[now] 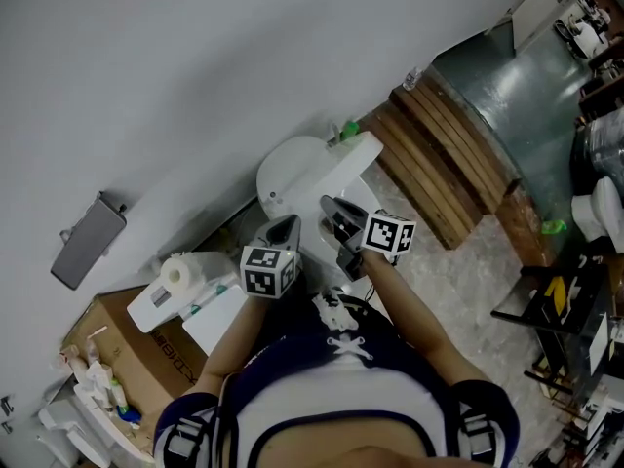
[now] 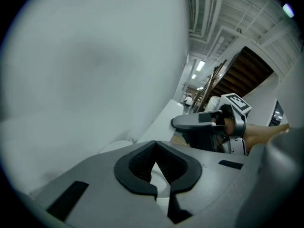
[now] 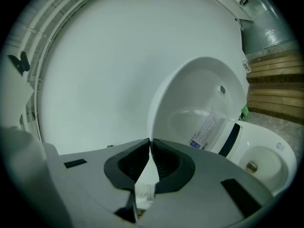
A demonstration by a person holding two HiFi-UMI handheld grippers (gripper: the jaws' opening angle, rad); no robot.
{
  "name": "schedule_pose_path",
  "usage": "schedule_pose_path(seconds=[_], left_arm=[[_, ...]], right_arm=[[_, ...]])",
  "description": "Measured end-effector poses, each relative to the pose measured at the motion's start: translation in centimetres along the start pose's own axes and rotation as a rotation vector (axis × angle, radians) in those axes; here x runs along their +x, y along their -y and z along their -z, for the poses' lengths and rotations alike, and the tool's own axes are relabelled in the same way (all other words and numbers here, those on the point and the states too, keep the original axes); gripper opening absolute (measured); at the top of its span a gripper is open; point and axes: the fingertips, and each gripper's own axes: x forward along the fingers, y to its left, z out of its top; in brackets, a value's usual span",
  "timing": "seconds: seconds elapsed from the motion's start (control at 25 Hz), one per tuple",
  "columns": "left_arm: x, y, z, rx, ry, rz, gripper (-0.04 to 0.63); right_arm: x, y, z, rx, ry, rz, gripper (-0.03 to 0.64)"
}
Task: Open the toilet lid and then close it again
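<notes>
We see the toilet lid [image 3: 190,89] standing raised, its hollow inner face, with a printed label, turned right toward the bowl [image 3: 275,148]. The right gripper [image 3: 150,140] has its jaws drawn together, tips touching. Those tips sit right at the lid's near left rim — whether they nip the rim or only rest against it we cannot tell. In the head view the right gripper [image 1: 330,206] lies at the lid's right edge, and the left gripper [image 1: 287,224] is just on the near side of the lid. The left gripper's jaws are likewise closed, tip to tip, with nothing between them — it points along the white wall [image 2: 95,70], the right gripper close on its right.
</notes>
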Motion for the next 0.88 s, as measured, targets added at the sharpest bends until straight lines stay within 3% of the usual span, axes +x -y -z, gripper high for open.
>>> schedule_pose_path(seconds=[0.88], left_arm=[[-0.3, 6.9, 3.0, 0.042, -0.044, 0.027, 0.006]], right_arm=[[-8.0, 4.6, 5.2, 0.028, -0.044, 0.115, 0.023]])
